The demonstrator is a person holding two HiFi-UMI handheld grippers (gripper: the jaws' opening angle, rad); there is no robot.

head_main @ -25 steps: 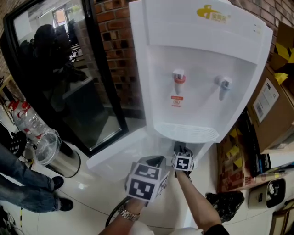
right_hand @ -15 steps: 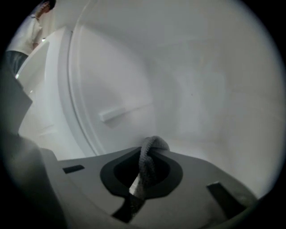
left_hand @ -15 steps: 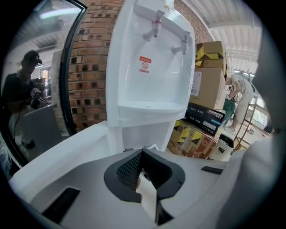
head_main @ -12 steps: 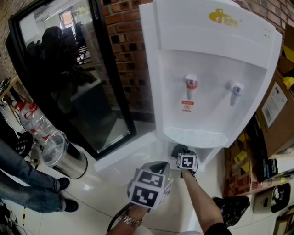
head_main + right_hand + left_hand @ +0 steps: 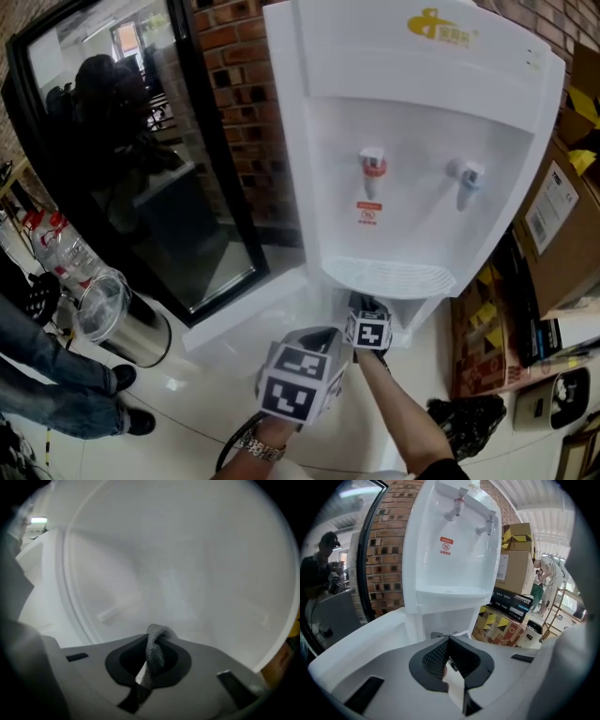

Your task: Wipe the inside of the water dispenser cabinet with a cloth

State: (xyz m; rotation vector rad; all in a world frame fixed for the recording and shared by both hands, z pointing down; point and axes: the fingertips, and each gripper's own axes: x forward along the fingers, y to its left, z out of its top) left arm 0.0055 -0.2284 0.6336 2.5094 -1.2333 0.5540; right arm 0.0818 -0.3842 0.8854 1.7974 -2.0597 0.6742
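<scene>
Little has moved since 0.5 s ago: the head view has swung slightly, so the water dispenser [image 5: 412, 141] sits a bit further left in frame. Both grippers keep the same spots relative to it.

R gripper [image 5: 366, 305] reaches under the drip tray [image 5: 389, 275] into the cabinet [image 5: 187, 564], w/ its marker cube just outside the opening. Its own view is filled w/ white interior wall, slightly blurred. The jaws are clamped on a grey cloth [image 5: 156, 651]. The cloth's long axis runs along the jaws, from 6 o'clock near the camera up to 12. It ends in a rounded fold that sticks out past the tips and leans toward 1 o'clock, pointing into the cabinet. Can't tell if the fold touches the wall.

L gripper [image 5: 319, 330] hangs outside, at 7 o'clock from the R gripper & just beside it, aimed at the dispenser's lower front. Its jaw tips meet, w/ nothing gripped between them.

White cabinet door [image 5: 244, 314] stands open, swung out toward 9 o'clock of the opening. Red tap [image 5: 372, 161] and a pale tap [image 5: 466, 178] sit above the tray. Brick wall [image 5: 239, 94] is at 11 o'clock of the dispenser, cardboard boxes [image 5: 562, 225] at 3 o'clock. A metal bin [image 5: 117, 319] stands well apart at 8 o'clock.
</scene>
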